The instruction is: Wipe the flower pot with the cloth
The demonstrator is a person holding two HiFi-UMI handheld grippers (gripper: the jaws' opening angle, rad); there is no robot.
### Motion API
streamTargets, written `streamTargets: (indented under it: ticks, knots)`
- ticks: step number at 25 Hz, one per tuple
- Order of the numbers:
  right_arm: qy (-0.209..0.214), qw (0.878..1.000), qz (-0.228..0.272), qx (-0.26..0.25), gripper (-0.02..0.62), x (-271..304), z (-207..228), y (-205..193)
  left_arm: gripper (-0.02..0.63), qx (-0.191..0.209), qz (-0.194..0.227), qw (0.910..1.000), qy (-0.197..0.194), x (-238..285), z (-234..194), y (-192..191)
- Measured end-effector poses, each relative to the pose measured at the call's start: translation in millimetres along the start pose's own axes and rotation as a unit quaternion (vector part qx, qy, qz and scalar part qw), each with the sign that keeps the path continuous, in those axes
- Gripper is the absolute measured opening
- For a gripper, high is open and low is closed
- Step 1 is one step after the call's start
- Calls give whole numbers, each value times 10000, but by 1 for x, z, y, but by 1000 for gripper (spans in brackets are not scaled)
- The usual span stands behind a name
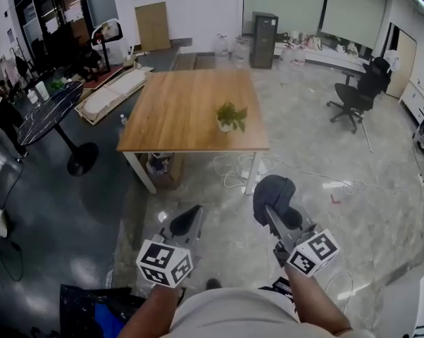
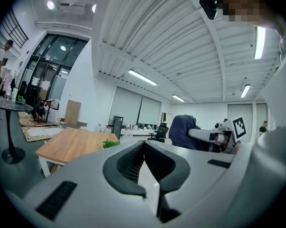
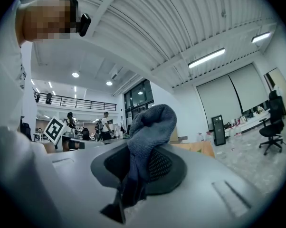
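While both grippers hang low over the grey floor (image 1: 381, 210), I see the wooden table (image 1: 184, 104) ahead of me, well apart from them. To its left stands a round table (image 1: 46, 108), black, on a single foot, and off to the right is an office chair (image 1: 354, 96). White cables (image 1: 233, 171) lie on the floor under the wooden table's near edge.

My left gripper (image 2: 143, 143) has its jaws together at the tips with nothing between them. Through its view I see a corner of the table and a bit of green leaf beyond.

My right gripper (image 3: 142, 151) is clamped on the cloth (image 3: 150, 125), a dark blue-grey one that bunches up above the jaws and hangs down between them. From the head view the cloth covers the front of that gripper like a cap.

The pot (image 1: 228, 125), small and white with a green plant in it, stands upright on the wooden table close to its near edge, toward the right-hand corner. It touches neither gripper nor the cloth.
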State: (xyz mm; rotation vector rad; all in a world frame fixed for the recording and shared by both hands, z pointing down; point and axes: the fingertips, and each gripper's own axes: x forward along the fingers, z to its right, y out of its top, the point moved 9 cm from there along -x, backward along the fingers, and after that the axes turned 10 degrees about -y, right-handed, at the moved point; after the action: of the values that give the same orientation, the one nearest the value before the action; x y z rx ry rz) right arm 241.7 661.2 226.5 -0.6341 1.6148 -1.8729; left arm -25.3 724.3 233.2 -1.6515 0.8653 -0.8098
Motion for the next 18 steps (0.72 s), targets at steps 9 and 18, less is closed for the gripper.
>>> streamTargets:
  ticks: [9,18]
  knots:
    - [-98,9997,-173,140,64,98,49,-14,8,-182,-243,9995,-67,55,-85,4]
    - [115,9995,-309,15,64,231,166,-24,8,-328,-441,9980,298,165,-177,11]
